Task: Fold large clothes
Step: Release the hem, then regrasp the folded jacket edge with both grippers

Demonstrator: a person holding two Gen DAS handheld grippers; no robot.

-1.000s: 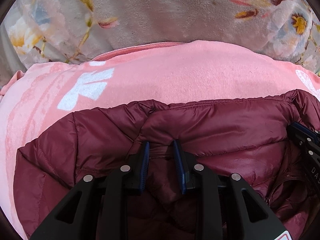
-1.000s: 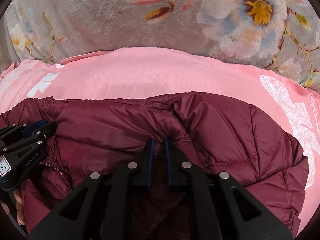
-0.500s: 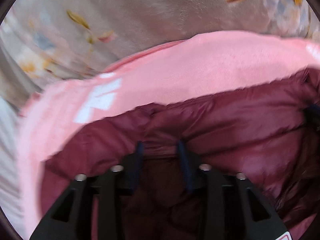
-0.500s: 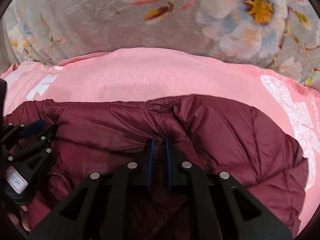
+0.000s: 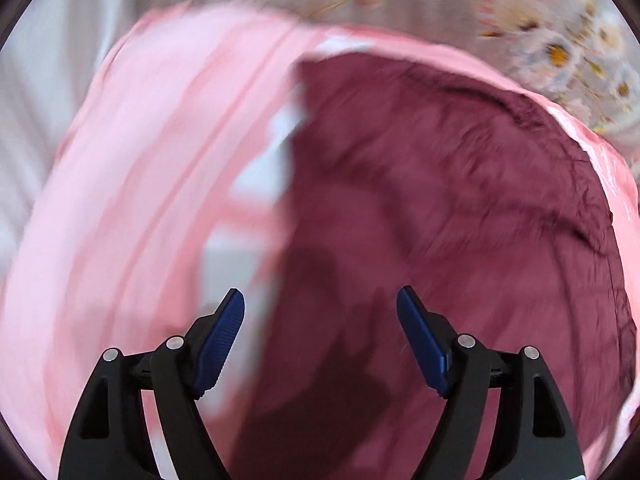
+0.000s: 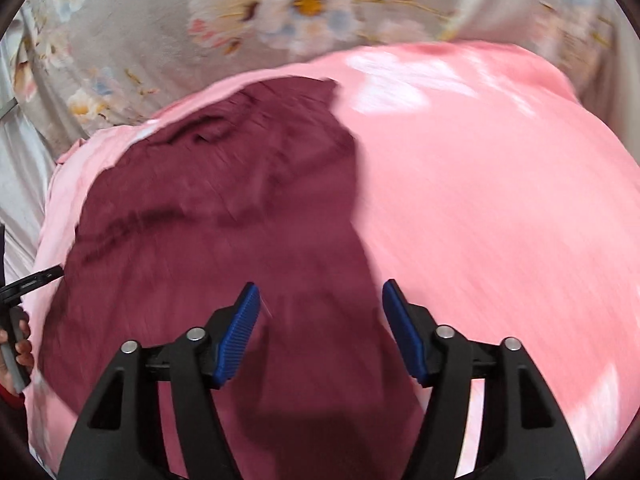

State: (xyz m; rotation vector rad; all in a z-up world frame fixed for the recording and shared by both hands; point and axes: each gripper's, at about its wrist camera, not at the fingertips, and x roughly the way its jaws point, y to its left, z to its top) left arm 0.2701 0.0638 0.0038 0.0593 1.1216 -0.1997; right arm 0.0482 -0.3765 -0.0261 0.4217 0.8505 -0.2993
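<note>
Item one, your left gripper [image 5: 320, 328]: its jaws are spreading apart, the blue ribbed pads [image 5: 222, 344] standing wide with nothing pinched between them. It is pointing steeply down over the left edge of the maroon puffer jacket [image 5: 460, 208], so that one pad is hanging above pink cloth and the other above maroon fabric.

Item two, your right gripper [image 6: 320, 326]: its jaws are likewise opening, its blue pads [image 6: 240, 336] apart and gripping nothing. It is hovering over the jacket's [image 6: 224, 240] right edge, the left pad above maroon, the right pad above pink.

Item three, the jacket: you are looking at it lying free of both grippers as a compact, folded-looking bundle on the pink blanket [image 6: 500, 200], with its quilted seams showing as dark creases. Whether it is neatly squared cannot be told, since both views are smeared by motion blur.

Item four, the pink blanket [image 5: 132, 200]: it is spreading out under the jacket on all visible sides, carrying white printed patches [image 5: 260, 168] next to the jacket's left edge.

Item five, the floral bedspread [image 6: 168, 40]: grey with pale daisy-like flowers, it is lying beyond the blanket's far edge.

Item six, at the left rim of the right wrist view: your left hand [image 6: 18, 344] is wrapping around the handle of its gripper, beside the jacket.
</note>
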